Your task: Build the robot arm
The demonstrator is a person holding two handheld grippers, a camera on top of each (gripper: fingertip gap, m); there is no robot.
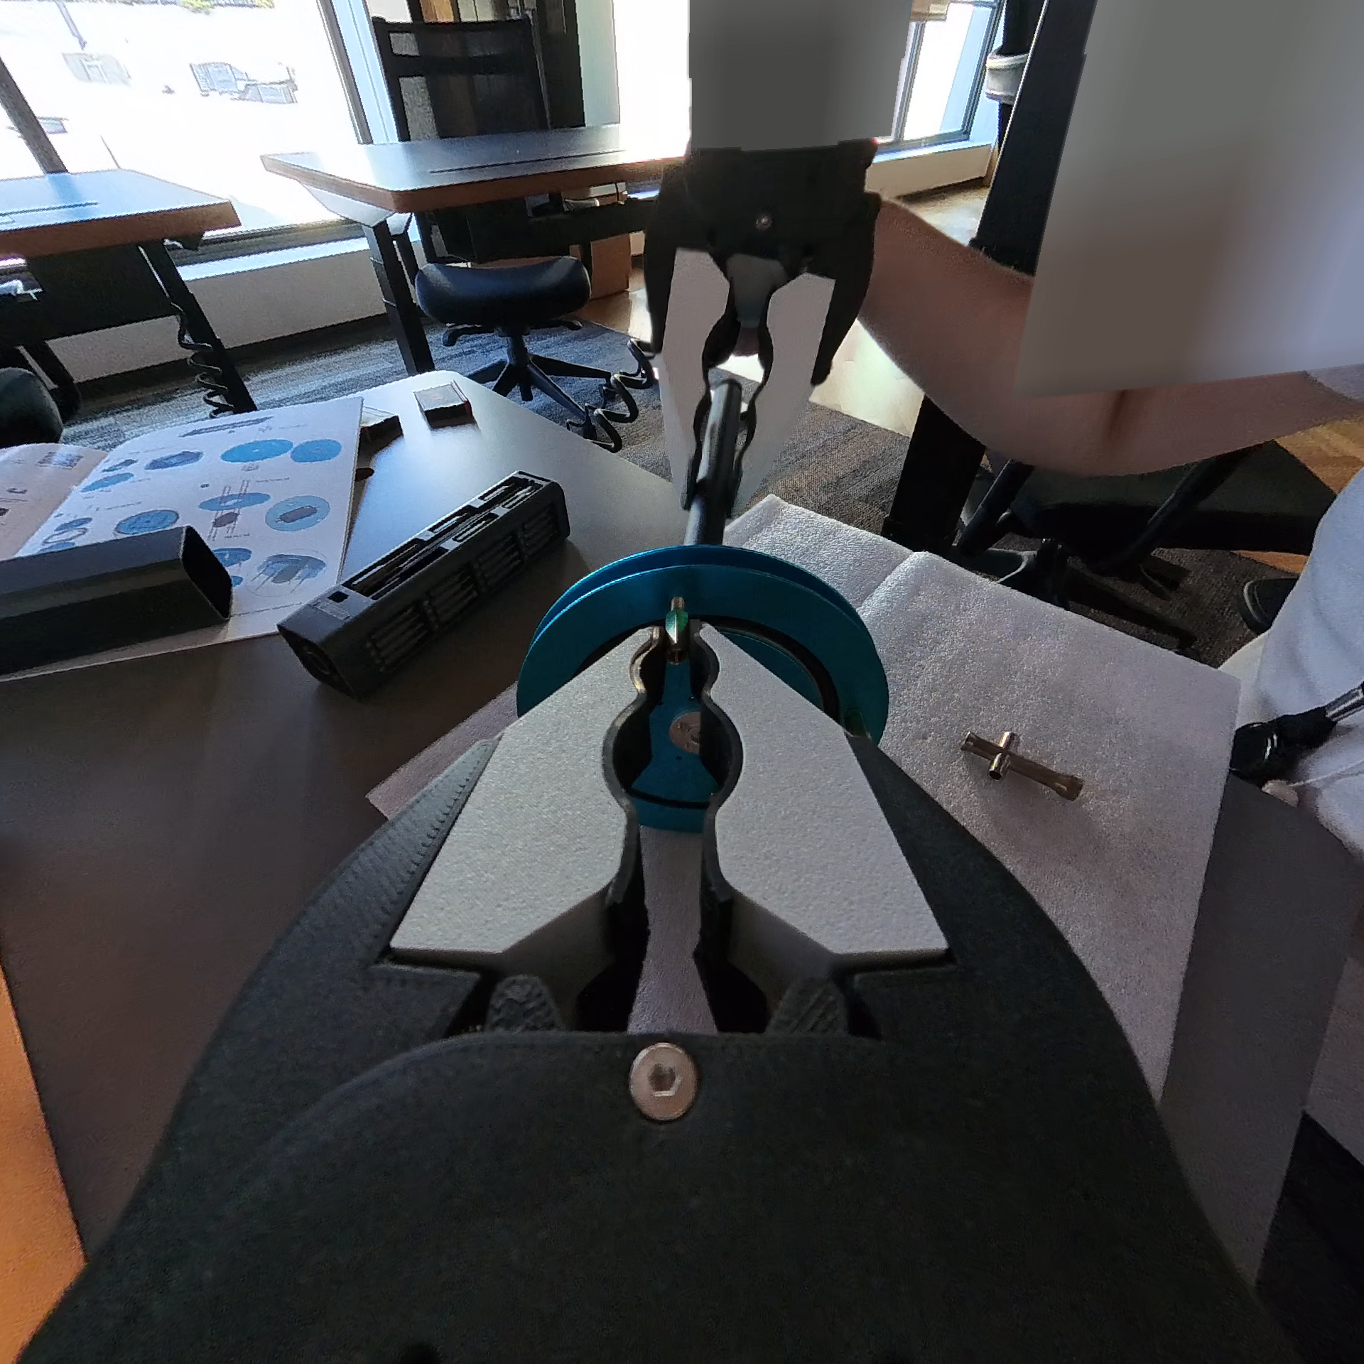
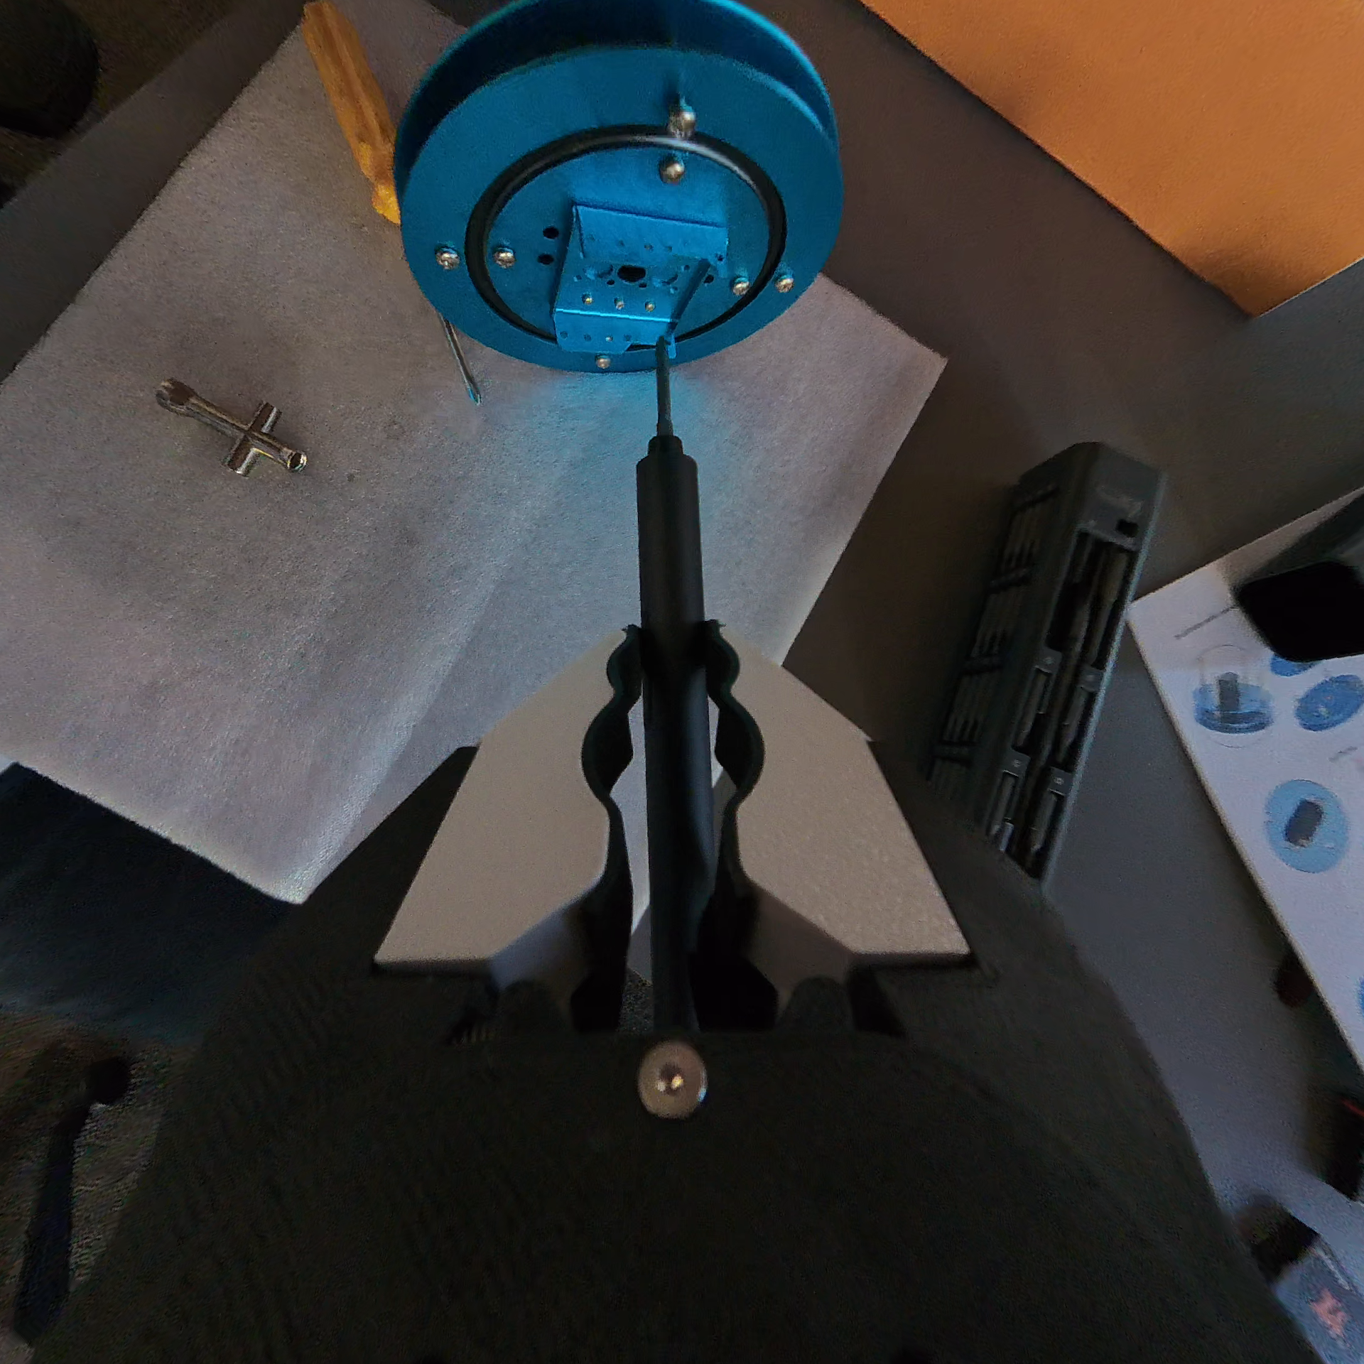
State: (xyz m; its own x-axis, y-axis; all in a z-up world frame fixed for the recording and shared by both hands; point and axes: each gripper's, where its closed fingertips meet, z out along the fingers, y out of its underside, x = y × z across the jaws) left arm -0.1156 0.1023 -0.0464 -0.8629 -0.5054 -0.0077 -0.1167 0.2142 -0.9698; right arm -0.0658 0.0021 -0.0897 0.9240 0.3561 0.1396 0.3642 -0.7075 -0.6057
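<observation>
No words or numbers can be read here. The white sheet (image 1: 214, 487) at the left of the left wrist view has blue drawings and tiny print, too small to make out. In the right wrist view the same sheet (image 2: 1255, 753) sits at the right edge, blurry.
</observation>
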